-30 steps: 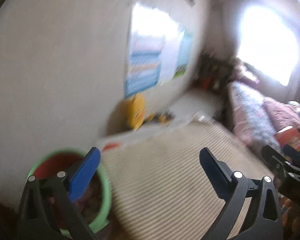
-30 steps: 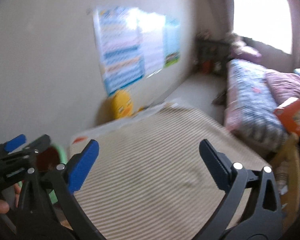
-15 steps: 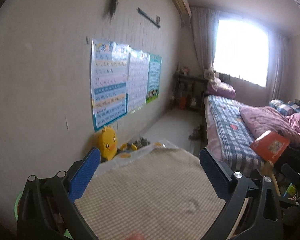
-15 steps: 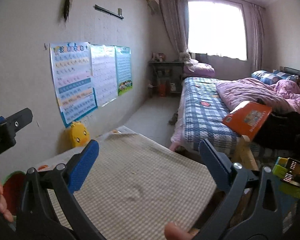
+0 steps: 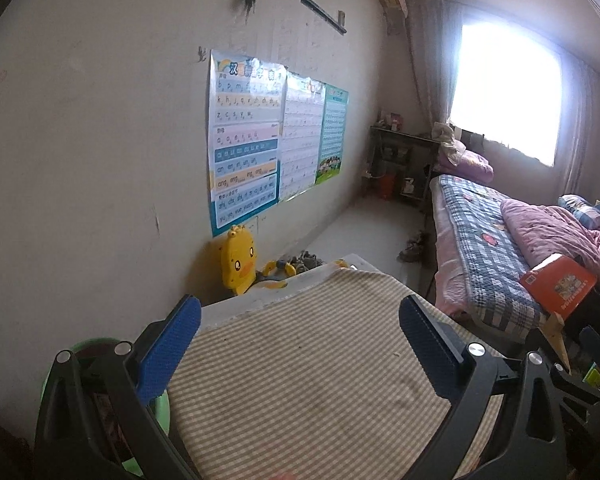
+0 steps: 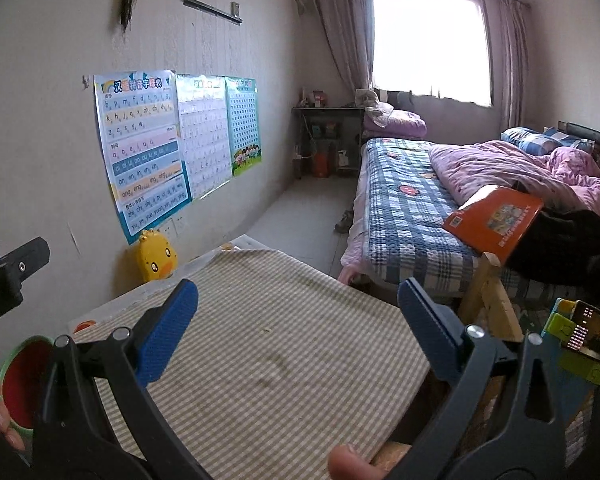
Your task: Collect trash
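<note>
My left gripper [image 5: 300,344] is open and holds nothing, raised over a table covered with a striped beige cloth [image 5: 308,368]. My right gripper [image 6: 298,326] is likewise open with nothing between its fingers, above the same cloth [image 6: 268,360]. A green bin with a red lining [image 6: 18,376] stands by the table's left side; in the left wrist view only its green rim [image 5: 162,408] shows behind the left finger. No loose trash shows on the cloth. The left gripper's body [image 6: 8,276] appears at the left edge of the right wrist view.
A yellow duck toy [image 6: 156,256] stands against the poster-covered wall [image 6: 148,148]. A bed with a checked quilt [image 6: 412,204] lies right, an orange box [image 6: 496,224] at its near end. A phone in a green holder [image 6: 588,336] and wooden frame [image 6: 488,292] are near right.
Both grippers have swung up from the bin side and steadied; the blur is gone and the views now face down the room. Both stay open.
</note>
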`<state>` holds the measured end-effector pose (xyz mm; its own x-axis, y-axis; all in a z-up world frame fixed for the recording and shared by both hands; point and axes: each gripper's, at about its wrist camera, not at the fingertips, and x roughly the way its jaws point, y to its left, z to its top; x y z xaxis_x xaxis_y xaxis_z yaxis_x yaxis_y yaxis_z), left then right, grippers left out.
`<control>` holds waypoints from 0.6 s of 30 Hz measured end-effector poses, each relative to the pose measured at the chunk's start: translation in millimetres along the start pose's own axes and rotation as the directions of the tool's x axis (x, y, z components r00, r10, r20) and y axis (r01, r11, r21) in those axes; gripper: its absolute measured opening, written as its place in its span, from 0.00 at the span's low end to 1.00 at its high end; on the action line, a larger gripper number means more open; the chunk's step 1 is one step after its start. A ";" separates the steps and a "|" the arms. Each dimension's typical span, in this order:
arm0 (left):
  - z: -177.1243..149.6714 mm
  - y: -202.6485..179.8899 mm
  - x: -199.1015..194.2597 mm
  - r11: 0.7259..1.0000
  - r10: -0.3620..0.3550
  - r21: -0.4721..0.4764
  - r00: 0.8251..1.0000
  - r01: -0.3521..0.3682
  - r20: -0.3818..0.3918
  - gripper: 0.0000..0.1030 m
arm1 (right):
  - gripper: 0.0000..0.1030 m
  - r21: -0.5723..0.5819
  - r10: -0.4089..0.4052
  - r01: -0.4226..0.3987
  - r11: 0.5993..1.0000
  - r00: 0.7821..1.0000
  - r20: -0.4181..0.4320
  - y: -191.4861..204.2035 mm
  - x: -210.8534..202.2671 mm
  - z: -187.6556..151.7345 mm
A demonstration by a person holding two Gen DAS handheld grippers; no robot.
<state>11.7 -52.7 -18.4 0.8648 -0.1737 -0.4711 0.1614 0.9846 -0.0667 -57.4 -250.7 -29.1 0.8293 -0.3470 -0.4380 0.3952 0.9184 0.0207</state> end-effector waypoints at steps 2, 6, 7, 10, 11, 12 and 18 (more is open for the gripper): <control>0.9 -1.0 0.9 1.000 0.015 0.004 1.000 -0.015 -0.001 0.92 | 0.96 -0.003 0.000 0.000 1.000 1.000 -0.001 0.7 -0.4 -0.4; -1.7 1.0 -3.5 0.999 0.049 -0.021 0.999 -0.048 0.020 0.92 | 0.96 -0.013 -0.001 0.001 1.000 1.000 -0.013 2.8 1.6 -2.1; -1.6 1.5 -4.1 0.999 0.050 -0.021 0.999 -0.049 0.022 0.92 | 0.96 -0.015 0.001 -0.001 1.000 1.000 -0.018 3.2 2.5 -2.1; -1.8 0.1 -4.9 0.998 0.061 -0.002 0.998 -0.061 0.032 0.92 | 0.96 -0.017 0.005 -0.006 1.000 1.000 -0.026 4.3 3.5 -4.3; -2.0 -0.7 -5.1 0.998 0.066 0.008 0.997 -0.067 0.037 0.92 | 0.96 -0.018 0.006 -0.006 1.000 1.000 -0.026 4.4 3.3 -4.8; -1.8 -1.4 -5.1 0.997 0.069 0.014 0.997 -0.070 0.041 0.92 | 0.96 -0.019 0.006 -0.007 1.000 1.000 -0.027 4.9 3.2 -5.4; -2.6 -3.6 -4.0 0.998 0.053 0.021 0.998 -0.053 0.024 0.92 | 0.96 -0.022 0.011 -0.012 1.000 0.999 -0.036 6.2 4.5 -6.4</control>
<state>6.5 -55.5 -18.7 0.8834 -0.1219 -0.4525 0.1249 0.9919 -0.0234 -53.7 -245.3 -36.7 0.8188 -0.3300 -0.4698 0.3767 0.9263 0.0058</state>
